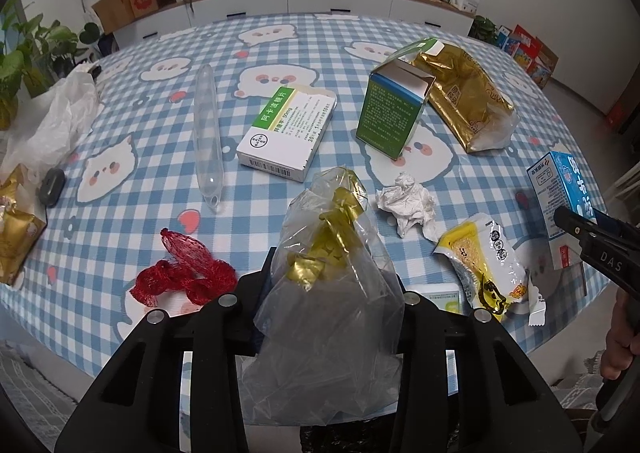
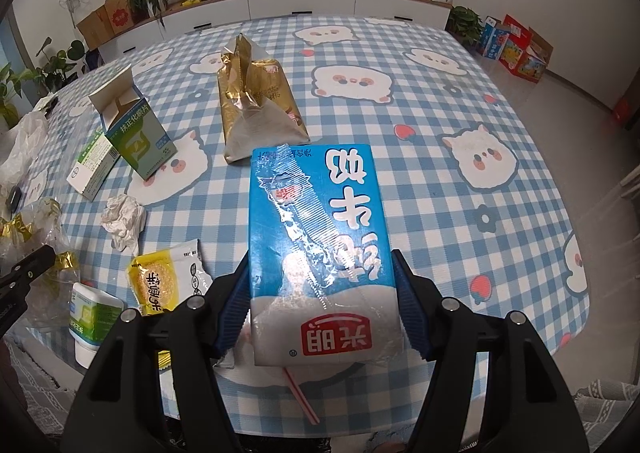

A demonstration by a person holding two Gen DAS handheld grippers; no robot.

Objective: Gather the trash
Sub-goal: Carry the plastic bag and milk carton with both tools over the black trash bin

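Right gripper (image 2: 320, 309) clamps blue milk carton (image 2: 316, 245), lower centre; smooth sides, could slip. Left gripper (image 1: 332, 293) pinches clear plastic bag (image 1: 332, 293); thin film may tear, spilling gold wrappers (image 1: 340, 221) on bench (image 1: 152, 157).

Mostly plastic, foil and card from where I sit.
I see a glossy blue milk carton (image 2: 320, 249) under crinkled clear film, a shiny gold foil bag (image 2: 256, 93), a thin clear plastic bag (image 1: 332, 293), rough red netting (image 1: 184, 273), crumpled matt tissue (image 1: 408, 205).
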